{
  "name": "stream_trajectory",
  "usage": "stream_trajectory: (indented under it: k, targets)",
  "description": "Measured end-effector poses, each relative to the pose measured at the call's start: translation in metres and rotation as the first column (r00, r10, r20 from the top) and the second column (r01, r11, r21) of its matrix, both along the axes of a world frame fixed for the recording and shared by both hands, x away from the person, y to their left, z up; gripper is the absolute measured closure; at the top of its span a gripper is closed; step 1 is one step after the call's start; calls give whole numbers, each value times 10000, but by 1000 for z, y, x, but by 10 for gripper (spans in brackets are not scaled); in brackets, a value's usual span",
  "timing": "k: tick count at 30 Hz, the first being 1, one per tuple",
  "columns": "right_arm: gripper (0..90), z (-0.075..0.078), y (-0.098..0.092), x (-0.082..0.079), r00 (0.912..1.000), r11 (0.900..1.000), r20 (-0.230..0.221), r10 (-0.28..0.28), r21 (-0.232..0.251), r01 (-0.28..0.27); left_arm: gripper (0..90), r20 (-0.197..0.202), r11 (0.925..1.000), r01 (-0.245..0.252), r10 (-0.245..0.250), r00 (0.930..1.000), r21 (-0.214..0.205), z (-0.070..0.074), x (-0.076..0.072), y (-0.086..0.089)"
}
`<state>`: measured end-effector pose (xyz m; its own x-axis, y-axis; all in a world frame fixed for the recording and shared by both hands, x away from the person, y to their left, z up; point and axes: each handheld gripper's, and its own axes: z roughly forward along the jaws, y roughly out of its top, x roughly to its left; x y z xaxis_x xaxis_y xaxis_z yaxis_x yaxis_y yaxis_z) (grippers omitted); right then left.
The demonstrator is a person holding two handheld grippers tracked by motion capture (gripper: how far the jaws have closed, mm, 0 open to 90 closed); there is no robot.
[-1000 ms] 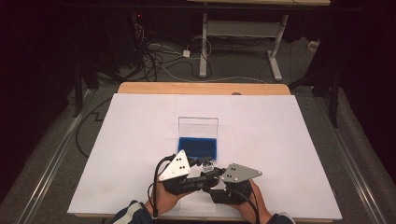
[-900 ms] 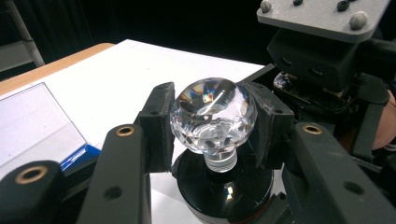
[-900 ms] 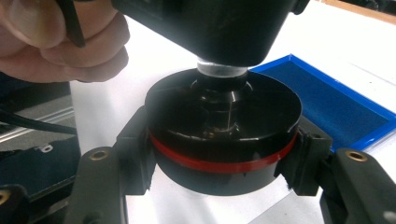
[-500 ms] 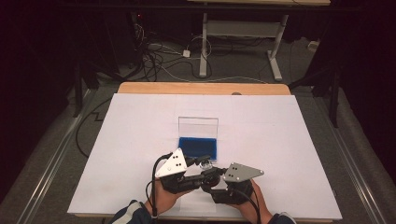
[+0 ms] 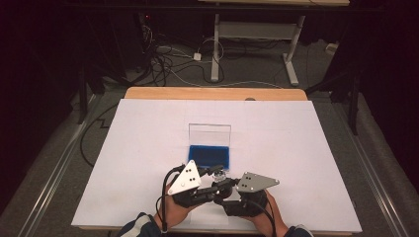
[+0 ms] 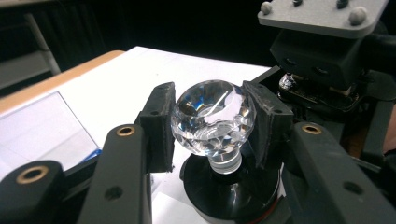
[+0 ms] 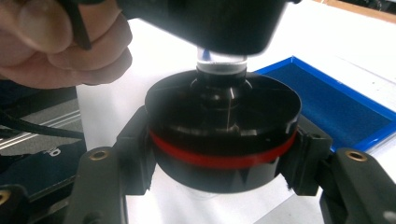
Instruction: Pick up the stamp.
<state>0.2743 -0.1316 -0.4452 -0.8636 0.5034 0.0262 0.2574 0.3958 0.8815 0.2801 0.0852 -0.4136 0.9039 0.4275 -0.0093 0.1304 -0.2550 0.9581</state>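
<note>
Now the left gripper (image 6: 208,126) is clamped on the clear faceted crystal knob (image 6: 212,116), and the right gripper (image 7: 219,161) squeezes its black round base with a red ring (image 7: 223,135), low in the frame's centre. They remain joined; the open blue-lined box (image 5: 209,155) waits behind.

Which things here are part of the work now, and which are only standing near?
In use:
- crystal knob, clamped by the left gripper
- black round base with a red band, clamped by the right gripper

Standing by:
- blue tray
- clear lid upright behind it
- white table cover
</note>
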Motion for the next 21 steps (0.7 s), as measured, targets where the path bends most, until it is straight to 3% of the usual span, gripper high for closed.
stream_trajectory:
  k: [21]
  targets:
    - [391,-2,-1,1,9997,10000,-250,9,28,-8,553,-263,10000,-43,44,9996,31,-2,4,2]
